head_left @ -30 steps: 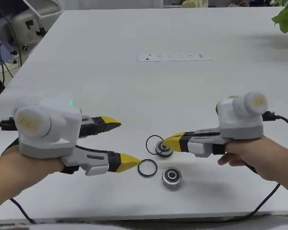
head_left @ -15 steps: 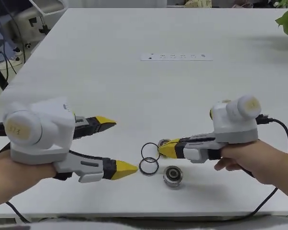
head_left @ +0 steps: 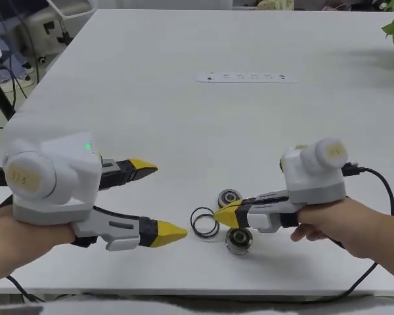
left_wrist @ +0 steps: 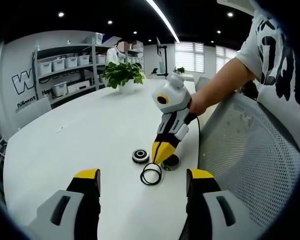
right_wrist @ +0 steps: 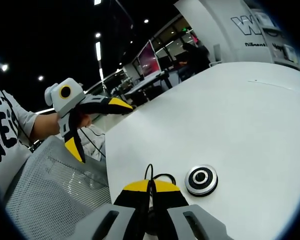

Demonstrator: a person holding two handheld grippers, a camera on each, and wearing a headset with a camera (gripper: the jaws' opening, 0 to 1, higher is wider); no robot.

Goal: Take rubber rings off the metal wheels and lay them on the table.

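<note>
Right gripper (head_left: 218, 214): jaws together, pinching a rubber ring (head_left: 196, 218). The ring trails toward 9 o'clock from the tips, low over a second ring on the table (head_left: 184, 118). Far metal wheel (head_left: 229, 197) sits at 12 o'clock, near metal wheel (head_left: 238, 240) at 5. Left gripper (head_left: 157, 199): jaws wide apart, empty. Judged next: release.

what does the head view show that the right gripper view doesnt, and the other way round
Head view adds: a second wheel near the table's front edge, close under the right claw, and a power strip far across. Right gripper view adds: a mesh chair, ceiling lights and a person in the background. Shared: the open left claw, the right claw shut on a rubber ring, and one wheel beside it.
</note>
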